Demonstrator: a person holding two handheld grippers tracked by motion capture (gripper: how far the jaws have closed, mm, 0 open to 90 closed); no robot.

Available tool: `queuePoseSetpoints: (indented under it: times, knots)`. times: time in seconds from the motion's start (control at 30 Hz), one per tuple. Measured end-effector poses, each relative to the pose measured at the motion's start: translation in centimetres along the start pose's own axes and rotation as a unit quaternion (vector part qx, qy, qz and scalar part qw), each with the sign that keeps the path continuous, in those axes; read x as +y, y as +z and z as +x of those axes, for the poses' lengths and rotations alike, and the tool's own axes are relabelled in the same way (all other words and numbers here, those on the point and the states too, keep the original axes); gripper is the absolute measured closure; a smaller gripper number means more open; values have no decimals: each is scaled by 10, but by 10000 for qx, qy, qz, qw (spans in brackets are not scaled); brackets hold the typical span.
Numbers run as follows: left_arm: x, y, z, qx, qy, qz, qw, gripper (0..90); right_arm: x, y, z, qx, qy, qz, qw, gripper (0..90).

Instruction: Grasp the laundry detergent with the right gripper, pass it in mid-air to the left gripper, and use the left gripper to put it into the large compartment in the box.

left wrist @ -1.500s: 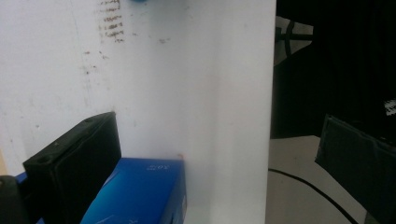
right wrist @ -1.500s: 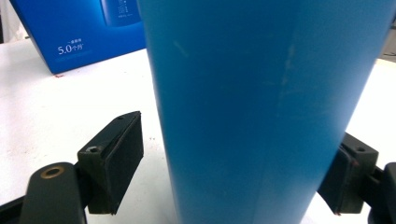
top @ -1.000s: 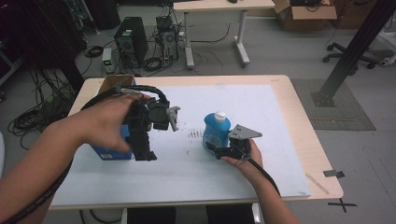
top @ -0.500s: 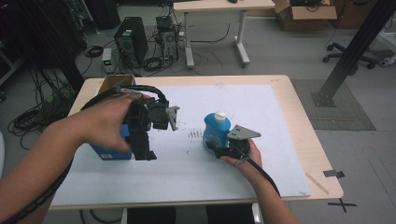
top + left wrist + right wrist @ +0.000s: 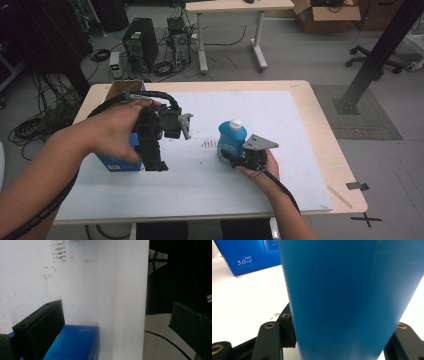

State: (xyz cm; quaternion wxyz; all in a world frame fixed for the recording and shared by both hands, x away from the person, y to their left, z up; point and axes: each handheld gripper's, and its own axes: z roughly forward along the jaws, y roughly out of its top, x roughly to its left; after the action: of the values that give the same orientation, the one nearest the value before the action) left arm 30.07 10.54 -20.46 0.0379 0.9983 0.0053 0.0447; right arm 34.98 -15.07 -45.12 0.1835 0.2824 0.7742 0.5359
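Right gripper (image 5: 239, 159) is clamped on the blue bottle (image 5: 231, 141), low on its body; the right gripper view has the bottle wall (image 5: 347, 297) hard between both jaws. Bottle stands upright, white cap (image 5: 235, 123) on top, long axis vertical, right of centre on the white mat (image 5: 280, 120)

Left gripper (image 5: 155, 162) hangs over the blue box (image 5: 120, 162) at the mat's left, jaws pointing down toward the near edge. In the left gripper view the jaws stand wide: one sits against the box top (image 5: 75, 342), the other out past the mat edge, nothing between them

Key relation: box lies left of the bottle, well apart, bare mat between. The right hand (image 5: 260, 167) owns the bottle; the left is nearer the box

Room: open mat far and right of the bottle. The near table edge (image 5: 200, 217) is close to the right wrist, so I'd judge any pull toward the person tight. A cardboard box (image 5: 117, 90) sits at the far-left corner, behind the blue one
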Motion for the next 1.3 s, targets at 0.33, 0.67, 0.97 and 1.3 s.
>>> queuePoseSetpoints:
  times: [0.33, 0.67, 0.97, 1.3]
  knots:
    - [3, 4, 1, -55, 7, 12, 10000, 2, 2, 0, -2, 59, 48, 63, 10000, 442]
    - [1, 2, 3, -40, -11, -26, 10000, 2, 26, -12, -4, 251, -183, -158, 9994, 446]
    - [5, -2, 5, -13, 9, -34, 10000, 2, 69, -47, -3, 985, -845, -240, 9913, 445]
    - [13, -4, 8, -24, 63, -14, 10000, 2, 84, -71, 5, 1766, -1267, -84, 9761, 445]
